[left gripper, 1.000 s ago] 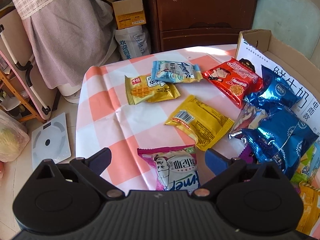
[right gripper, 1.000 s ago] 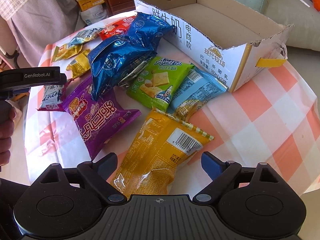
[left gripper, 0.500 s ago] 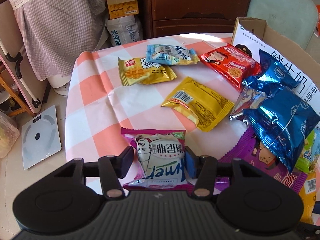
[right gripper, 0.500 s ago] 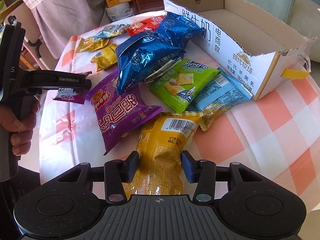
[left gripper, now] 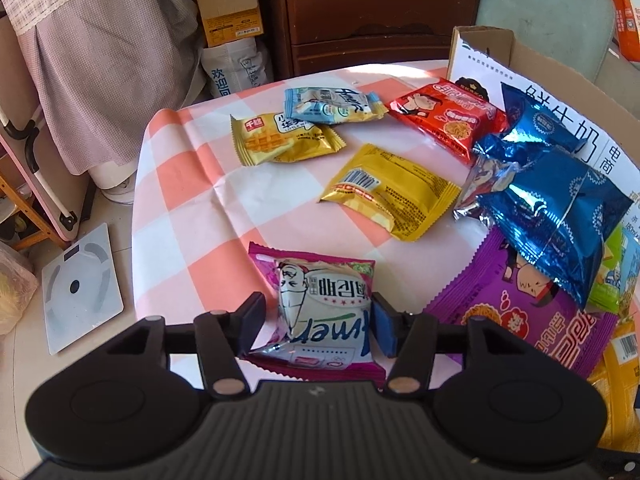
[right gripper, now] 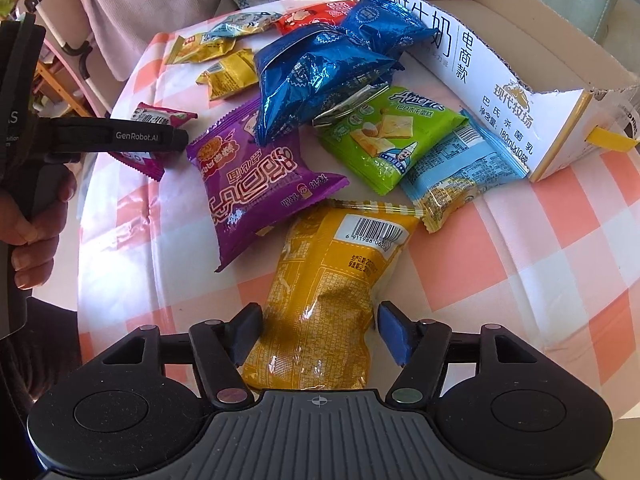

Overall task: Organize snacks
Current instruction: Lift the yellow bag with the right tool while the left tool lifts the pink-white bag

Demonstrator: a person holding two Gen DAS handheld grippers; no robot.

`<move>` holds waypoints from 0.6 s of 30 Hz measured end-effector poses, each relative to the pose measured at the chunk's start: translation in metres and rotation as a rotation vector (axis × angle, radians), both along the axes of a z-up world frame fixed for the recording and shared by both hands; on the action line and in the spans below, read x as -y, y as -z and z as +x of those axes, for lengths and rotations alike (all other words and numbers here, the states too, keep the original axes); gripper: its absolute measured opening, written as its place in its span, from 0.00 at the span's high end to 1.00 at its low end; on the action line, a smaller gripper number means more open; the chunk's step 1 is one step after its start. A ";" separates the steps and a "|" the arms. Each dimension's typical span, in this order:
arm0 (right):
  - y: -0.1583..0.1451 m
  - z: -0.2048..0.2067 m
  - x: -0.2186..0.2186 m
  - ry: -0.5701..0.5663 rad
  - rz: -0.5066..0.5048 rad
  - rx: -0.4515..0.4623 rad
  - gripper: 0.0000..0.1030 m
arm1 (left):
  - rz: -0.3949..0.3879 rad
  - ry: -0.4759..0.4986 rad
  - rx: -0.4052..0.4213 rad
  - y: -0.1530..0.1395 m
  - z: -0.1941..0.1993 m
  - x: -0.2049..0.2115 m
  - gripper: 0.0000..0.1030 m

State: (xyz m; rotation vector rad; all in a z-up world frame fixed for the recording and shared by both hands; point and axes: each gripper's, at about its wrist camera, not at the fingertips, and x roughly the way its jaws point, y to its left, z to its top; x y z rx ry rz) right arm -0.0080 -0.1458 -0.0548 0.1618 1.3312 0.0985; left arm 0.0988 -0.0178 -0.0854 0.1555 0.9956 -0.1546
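A pink-edged snack packet [left gripper: 326, 312] is pinched between the narrowed fingers of the left gripper [left gripper: 318, 326] at the table's near edge, while a yellow packet [right gripper: 324, 300] is bracketed, contact seemingly made, by the right gripper [right gripper: 320, 330]. A slip is risked if the puffy, slick wrappers are lifted toward the cardboard box [right gripper: 516, 76]

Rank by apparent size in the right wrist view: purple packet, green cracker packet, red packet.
1. Purple packet, clearly largest.
2. Green cracker packet.
3. Red packet, smallest, though it lies farthest from the camera and is partly hidden by a blue bag, so its true size is unsure.
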 end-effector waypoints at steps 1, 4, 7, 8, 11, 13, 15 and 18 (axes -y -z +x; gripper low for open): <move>0.000 0.000 0.000 -0.003 -0.006 0.000 0.40 | -0.001 0.006 0.002 0.000 -0.001 0.000 0.51; -0.002 -0.002 0.000 -0.021 -0.009 0.016 0.48 | -0.013 0.016 -0.003 -0.002 -0.006 -0.002 0.62; -0.008 -0.004 0.000 -0.048 -0.031 0.050 0.55 | -0.007 0.020 0.009 -0.004 -0.014 -0.003 0.65; -0.011 -0.005 0.000 -0.052 -0.035 0.063 0.57 | -0.004 0.020 0.016 -0.005 -0.017 -0.004 0.65; -0.020 -0.009 0.003 -0.059 -0.045 0.104 0.60 | -0.009 0.018 0.027 -0.006 -0.025 -0.008 0.66; -0.026 -0.010 0.006 -0.055 -0.053 0.129 0.62 | -0.015 0.013 0.031 -0.008 -0.030 -0.011 0.66; -0.031 -0.011 0.010 -0.049 -0.049 0.147 0.62 | -0.017 0.008 0.041 -0.011 -0.037 -0.013 0.66; -0.039 -0.013 0.014 -0.041 -0.041 0.170 0.62 | -0.036 0.001 0.061 -0.018 -0.045 -0.016 0.66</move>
